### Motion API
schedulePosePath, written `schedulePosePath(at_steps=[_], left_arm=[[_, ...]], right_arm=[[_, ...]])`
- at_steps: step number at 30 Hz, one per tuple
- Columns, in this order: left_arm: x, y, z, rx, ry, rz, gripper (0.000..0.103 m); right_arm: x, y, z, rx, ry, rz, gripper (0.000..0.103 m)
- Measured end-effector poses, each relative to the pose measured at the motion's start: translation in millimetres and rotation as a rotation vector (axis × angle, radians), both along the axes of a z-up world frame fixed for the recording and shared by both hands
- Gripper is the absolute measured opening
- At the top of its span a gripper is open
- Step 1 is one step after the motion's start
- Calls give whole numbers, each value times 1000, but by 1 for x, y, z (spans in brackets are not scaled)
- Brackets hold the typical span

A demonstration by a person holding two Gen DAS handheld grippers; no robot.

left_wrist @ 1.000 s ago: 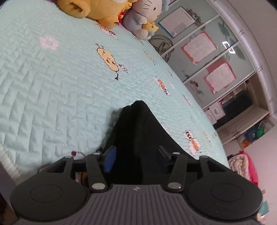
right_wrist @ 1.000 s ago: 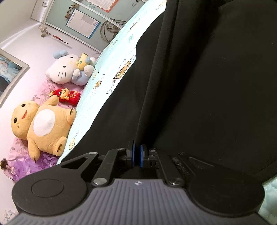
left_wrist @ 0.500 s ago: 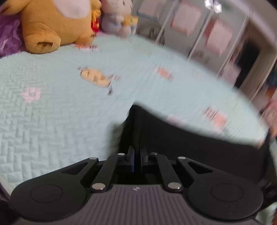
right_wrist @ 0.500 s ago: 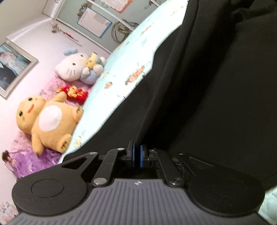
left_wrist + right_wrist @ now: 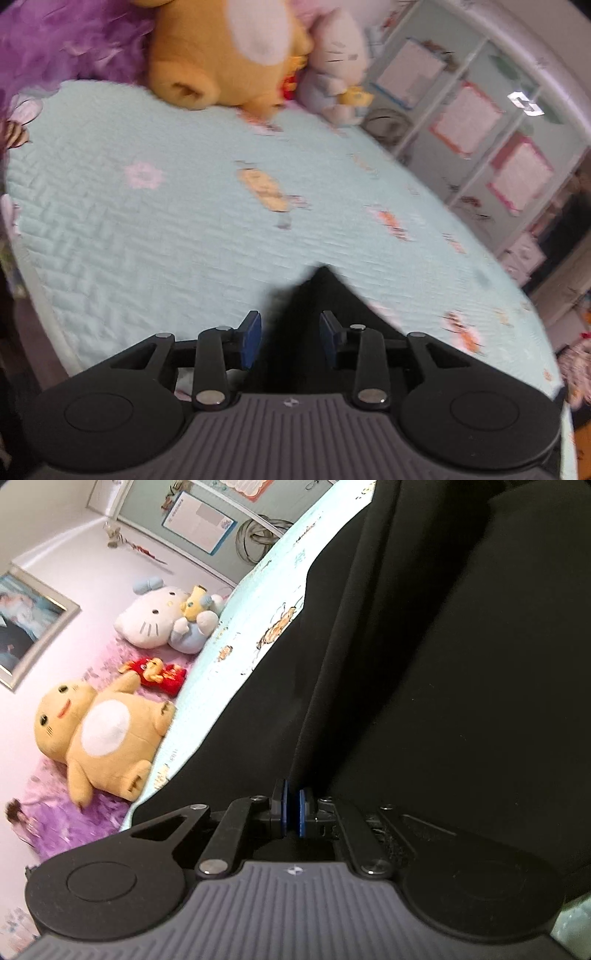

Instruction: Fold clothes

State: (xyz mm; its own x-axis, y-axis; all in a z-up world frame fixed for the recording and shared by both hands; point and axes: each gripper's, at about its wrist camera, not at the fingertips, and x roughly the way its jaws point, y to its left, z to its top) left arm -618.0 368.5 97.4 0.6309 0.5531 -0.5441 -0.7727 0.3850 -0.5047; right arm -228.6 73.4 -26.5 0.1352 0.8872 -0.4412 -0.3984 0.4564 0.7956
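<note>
A black garment point(image 5: 443, 664) lies across the pale green quilted bedcover point(image 5: 147, 240) and fills most of the right wrist view. My right gripper point(image 5: 291, 805) is shut on a fold of it, with the blue pads pinching the cloth. In the left wrist view a pointed corner of the black garment point(image 5: 321, 291) sticks out beyond my left gripper point(image 5: 290, 325). Its jaws are opening, and the cloth sits between the blue pads point(image 5: 251, 334) without being pressed. That view is blurred by motion.
A yellow plush bear point(image 5: 221, 55) and a white cat plush point(image 5: 336, 66) sit at the head of the bed on purple fabric point(image 5: 55, 44). A small red toy point(image 5: 159, 672) lies beside them. Wardrobe doors with pink posters point(image 5: 461, 110) stand past the bed's far side.
My left gripper closed on the black corner, then opened again while rising, so more of the bed and plush toys shows. My right gripper stayed shut on the garment.
</note>
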Motion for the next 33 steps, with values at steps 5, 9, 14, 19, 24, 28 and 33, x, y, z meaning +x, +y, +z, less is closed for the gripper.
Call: schedulePosePath(at_steps=[5, 9, 14, 19, 24, 28, 33], left_arm=[[65, -64, 4, -84, -27, -293, 43], [135, -104, 2, -104, -2, -507, 44], [241, -137, 10, -44, 24, -732, 57], [360, -154, 24, 17, -9, -882, 70], [470, -162, 17, 43, 6, -890, 74], [538, -174, -2, 80, 127, -900, 74], [582, -182, -19, 90, 215, -870, 74]], right_arm=[[5, -5, 1, 64, 33, 5, 16], [6, -22, 20, 60, -52, -2, 17], [27, -82, 39, 74, -155, -134, 28], [66, -140, 35, 101, -148, -283, 31], [84, -163, 9, 77, -131, -281, 28], [72, -166, -7, 79, -251, -217, 25], [76, -170, -10, 147, -231, -195, 30]])
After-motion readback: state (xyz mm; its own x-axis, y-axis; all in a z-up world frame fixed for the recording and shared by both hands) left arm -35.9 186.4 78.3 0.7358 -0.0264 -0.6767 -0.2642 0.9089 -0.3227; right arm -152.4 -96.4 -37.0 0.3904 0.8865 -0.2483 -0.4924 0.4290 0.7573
